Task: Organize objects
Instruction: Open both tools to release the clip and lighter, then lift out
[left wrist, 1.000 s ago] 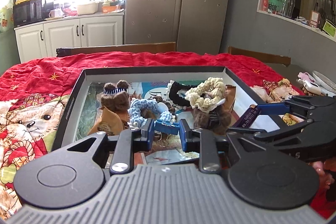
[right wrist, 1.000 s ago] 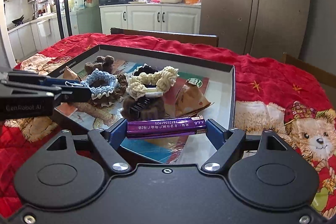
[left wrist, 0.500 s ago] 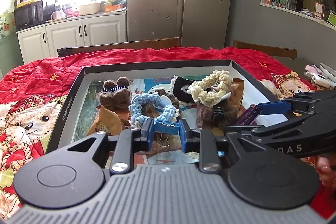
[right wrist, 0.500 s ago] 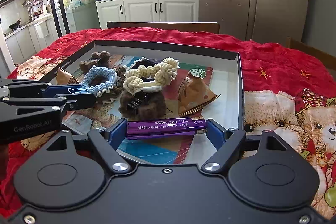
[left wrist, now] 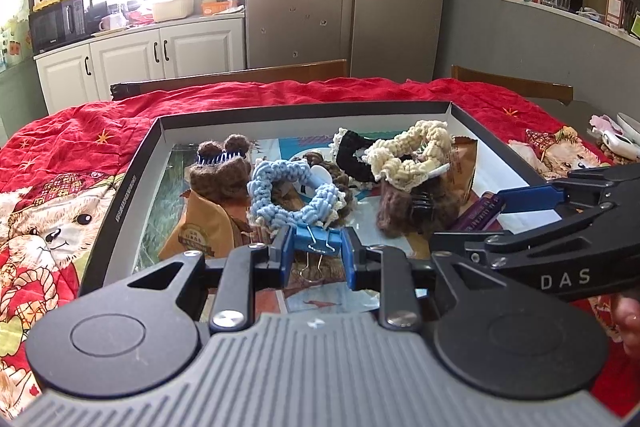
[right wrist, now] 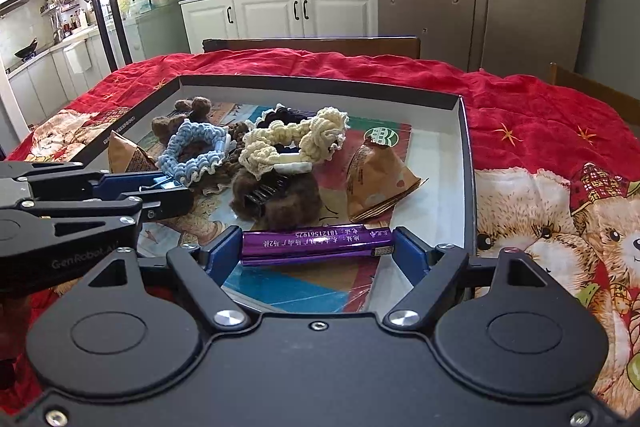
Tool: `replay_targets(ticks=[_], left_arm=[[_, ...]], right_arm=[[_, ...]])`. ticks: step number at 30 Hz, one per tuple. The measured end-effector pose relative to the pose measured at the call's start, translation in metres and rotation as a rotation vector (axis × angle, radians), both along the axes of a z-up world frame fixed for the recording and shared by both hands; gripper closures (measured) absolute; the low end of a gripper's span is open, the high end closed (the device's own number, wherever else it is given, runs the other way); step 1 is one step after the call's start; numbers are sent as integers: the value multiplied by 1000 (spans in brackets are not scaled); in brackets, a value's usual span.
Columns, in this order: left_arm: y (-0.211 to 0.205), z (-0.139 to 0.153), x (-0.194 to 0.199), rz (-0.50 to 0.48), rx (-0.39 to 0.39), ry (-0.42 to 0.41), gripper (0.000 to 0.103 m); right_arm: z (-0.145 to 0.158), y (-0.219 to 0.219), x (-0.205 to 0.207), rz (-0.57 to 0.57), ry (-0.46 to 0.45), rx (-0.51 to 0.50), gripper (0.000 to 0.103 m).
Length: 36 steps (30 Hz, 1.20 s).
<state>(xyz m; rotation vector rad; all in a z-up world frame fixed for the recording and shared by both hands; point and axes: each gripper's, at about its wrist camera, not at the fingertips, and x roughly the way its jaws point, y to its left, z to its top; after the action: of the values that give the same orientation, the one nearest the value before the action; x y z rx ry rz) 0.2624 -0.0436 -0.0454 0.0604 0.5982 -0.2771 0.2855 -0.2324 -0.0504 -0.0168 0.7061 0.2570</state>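
Glossy purple foil bar (right wrist: 316, 242) clamped endwise in right hand-held gripper (right wrist: 318, 251); left hand-held gripper (left wrist: 317, 253) pinches blue binder clip (left wrist: 316, 241).

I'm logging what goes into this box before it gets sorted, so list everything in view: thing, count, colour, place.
box tray: one, black rim, white inside, on the red blanket
blanket: one, red with bear prints, under the tray
scrunchies: blue, cream, black, piled mid-tray
fuzzy hair clips: two, brown, one at tray's far left, one under the cream scrunchie
paper packets: two, brown, one at each side of the pile
binder clip: one, blue, in the left gripper
foil packet: one, purple, held endwise in the right gripper
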Motion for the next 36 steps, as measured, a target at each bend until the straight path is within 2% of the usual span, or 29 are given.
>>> replay_targets(ticks=[9, 15, 16, 19, 26, 36], left_arm=[[-1, -1, 0, -5, 6, 7, 71], [-1, -1, -1, -8, 7, 3, 61], [-1, 0, -2, -8, 6, 1, 54], [-1, 1, -3, -12, 1, -4, 52], [1, 8, -8, -18, -18, -18, 43], [5, 26, -30, -34, -40, -49, 37]], right_arm=[[0, 0, 0, -1, 0, -1, 23], [0, 0, 0, 0, -2, 0, 23], [0, 0, 0, -1, -1, 0, 22], [-1, 0, 0, -2, -7, -1, 19], [2, -2, -4, -3, -27, 10, 19], [25, -8, -28, 2, -91, 17, 19]])
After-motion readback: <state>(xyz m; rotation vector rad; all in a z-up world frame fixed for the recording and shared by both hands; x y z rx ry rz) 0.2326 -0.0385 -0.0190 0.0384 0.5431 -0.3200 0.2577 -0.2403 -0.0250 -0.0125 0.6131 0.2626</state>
